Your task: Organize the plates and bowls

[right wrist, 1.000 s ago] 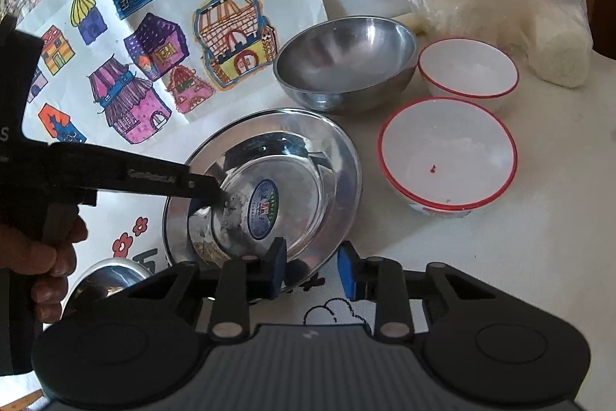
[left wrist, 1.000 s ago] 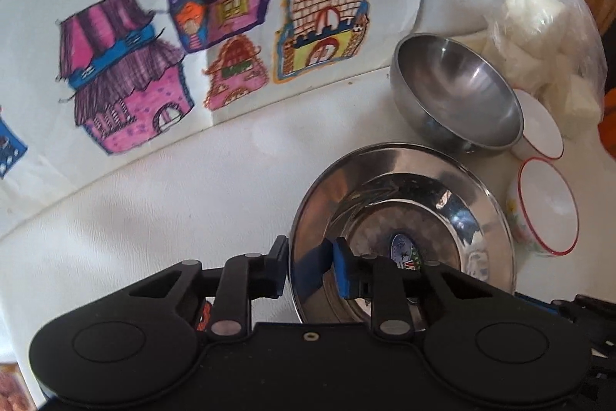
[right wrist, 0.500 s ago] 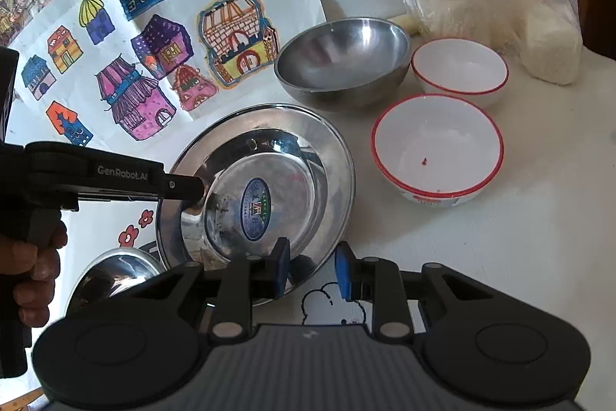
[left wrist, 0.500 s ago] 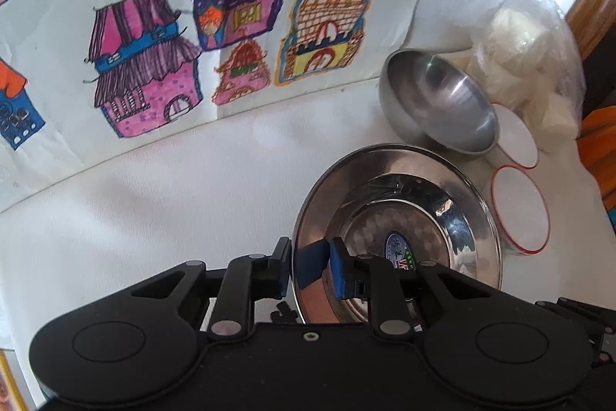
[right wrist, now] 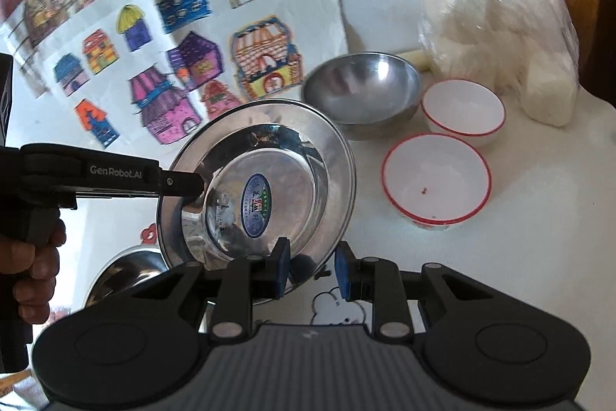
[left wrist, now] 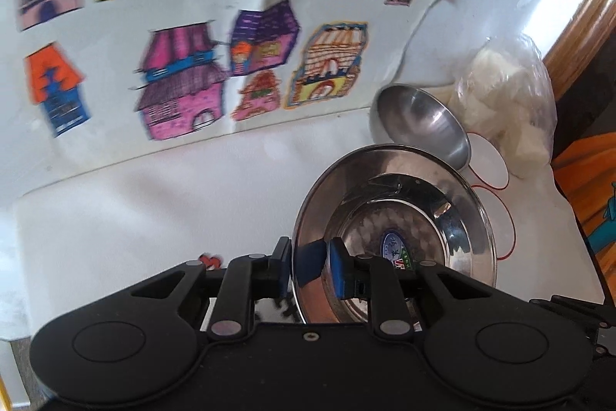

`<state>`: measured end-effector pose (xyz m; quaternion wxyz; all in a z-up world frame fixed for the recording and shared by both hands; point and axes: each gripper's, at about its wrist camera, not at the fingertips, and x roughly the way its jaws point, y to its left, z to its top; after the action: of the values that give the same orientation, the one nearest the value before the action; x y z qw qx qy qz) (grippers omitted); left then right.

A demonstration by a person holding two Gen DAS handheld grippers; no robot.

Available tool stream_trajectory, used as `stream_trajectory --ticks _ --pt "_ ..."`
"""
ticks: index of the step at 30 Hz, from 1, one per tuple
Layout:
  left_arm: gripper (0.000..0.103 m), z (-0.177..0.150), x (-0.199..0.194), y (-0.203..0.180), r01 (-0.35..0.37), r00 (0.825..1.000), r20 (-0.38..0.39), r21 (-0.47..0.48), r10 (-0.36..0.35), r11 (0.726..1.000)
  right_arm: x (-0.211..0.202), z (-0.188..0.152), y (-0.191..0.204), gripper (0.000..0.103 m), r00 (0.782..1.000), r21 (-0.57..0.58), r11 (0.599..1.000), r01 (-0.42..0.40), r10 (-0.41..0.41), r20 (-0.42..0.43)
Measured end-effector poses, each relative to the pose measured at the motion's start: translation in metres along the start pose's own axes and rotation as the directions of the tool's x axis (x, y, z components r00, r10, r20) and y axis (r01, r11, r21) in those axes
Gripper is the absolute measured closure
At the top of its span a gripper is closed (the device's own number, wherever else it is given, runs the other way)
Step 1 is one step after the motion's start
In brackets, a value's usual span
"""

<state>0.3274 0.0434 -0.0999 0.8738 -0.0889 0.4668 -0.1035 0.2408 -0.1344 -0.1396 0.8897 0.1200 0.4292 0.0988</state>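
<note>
Steel plate (right wrist: pixel 265 180) is held clear of the white tablecloth (right wrist: pixel 500 276), tilted, near the middle of the scene. Its left rim is pinched between the pads of the left gripper (left wrist: pixel 308 262), seen from the side in the right wrist view. The right gripper (right wrist: pixel 311 270) is set at the plate's near rim; its jaws stand narrowly apart with the rim between them, but whether the pads press on it cannot be told.

Just beyond the plate, to the right, a steel bowl (right wrist: pixel 362 95) is seen, with two red-rimmed white bowls (right wrist: pixel 437 176) (right wrist: pixel 462 110) further right and a plastic bag (right wrist: pixel 500 45) of white lumps behind them. Another steel bowl (right wrist: pixel 123 272) is partly visible at the near left, under the plate. A sheet of coloured house drawings (right wrist: pixel 184 64) lies on the far left.

The step in hand is judged to be the lifting of the plate for stacking or re-placing. The next move calls for a level carry and a gentle set-down, since polished steel can slip in narrow pads.

Compared with a second ago, the plate has been raised off the cloth and tipped more steeply, and more of the drawings is taken in by both cameras.
</note>
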Motion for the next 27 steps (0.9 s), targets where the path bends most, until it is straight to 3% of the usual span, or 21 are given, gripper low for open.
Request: stream_trajectory --ticks 14,27 --pt "0.081 -0.051 -0.055 0.041 -0.103 0.995 -0.001 -0.143 0.103 0.984 -0.018 -0.011 0.048 0.075 0.989 -0.133 0.982 -0.137 0.129 -0.072" --pt "0.081 -0.083 -0.071 0.048 -0.153 0.988 -0.013 -0.219 0.154 0.964 -0.023 -0.019 0.065 0.075 0.977 -0.199 0.961 -0.19 0.164 -0.138"
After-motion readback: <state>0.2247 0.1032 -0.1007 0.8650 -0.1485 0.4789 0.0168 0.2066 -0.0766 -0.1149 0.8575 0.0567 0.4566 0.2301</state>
